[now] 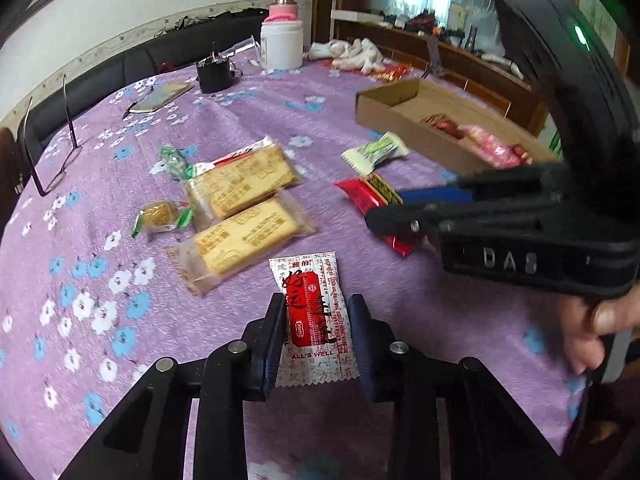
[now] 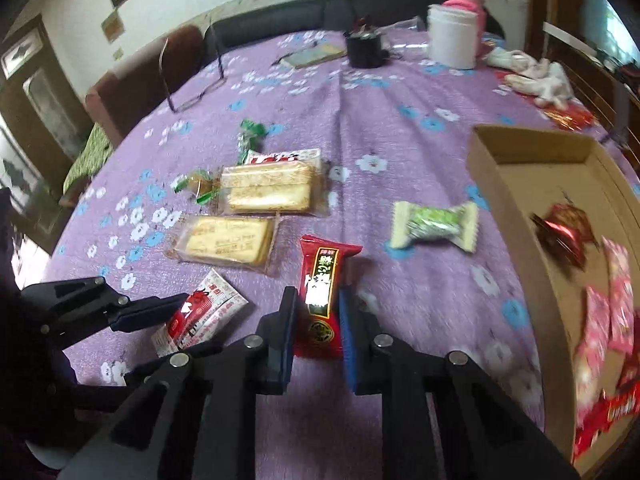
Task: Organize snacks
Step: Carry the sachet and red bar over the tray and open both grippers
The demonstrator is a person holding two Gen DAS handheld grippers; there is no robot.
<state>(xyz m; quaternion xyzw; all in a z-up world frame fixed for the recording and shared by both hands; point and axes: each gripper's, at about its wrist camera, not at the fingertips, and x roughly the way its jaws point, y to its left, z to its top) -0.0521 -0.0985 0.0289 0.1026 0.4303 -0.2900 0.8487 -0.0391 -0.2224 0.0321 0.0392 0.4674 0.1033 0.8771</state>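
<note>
My left gripper [image 1: 317,305] is shut on a white and red snack packet [image 1: 316,320] that lies on the purple flowered tablecloth [image 1: 100,208]. The right wrist view shows the same gripper [image 2: 200,322] and packet [image 2: 208,304] at lower left. My right gripper [image 2: 318,304] is shut on a red snack packet [image 2: 324,280] with a dark label, also down at the cloth. From the left wrist view that gripper [image 1: 388,208] reaches in from the right over the red packet [image 1: 358,196]. A cardboard box [image 1: 400,128] [image 2: 536,148] holding red and pink snacks stands at the right.
Two biscuit packs [image 1: 244,180] [image 1: 244,240], a round yellow candy [image 1: 160,214], a green candy [image 1: 174,158] and a green-white candy [image 2: 434,224] lie loose. Glasses [image 1: 52,152], a notebook [image 1: 160,98], a black cup [image 1: 214,74] and a white jar [image 1: 281,46] sit farther back. A person's hand [image 1: 592,328] is at right.
</note>
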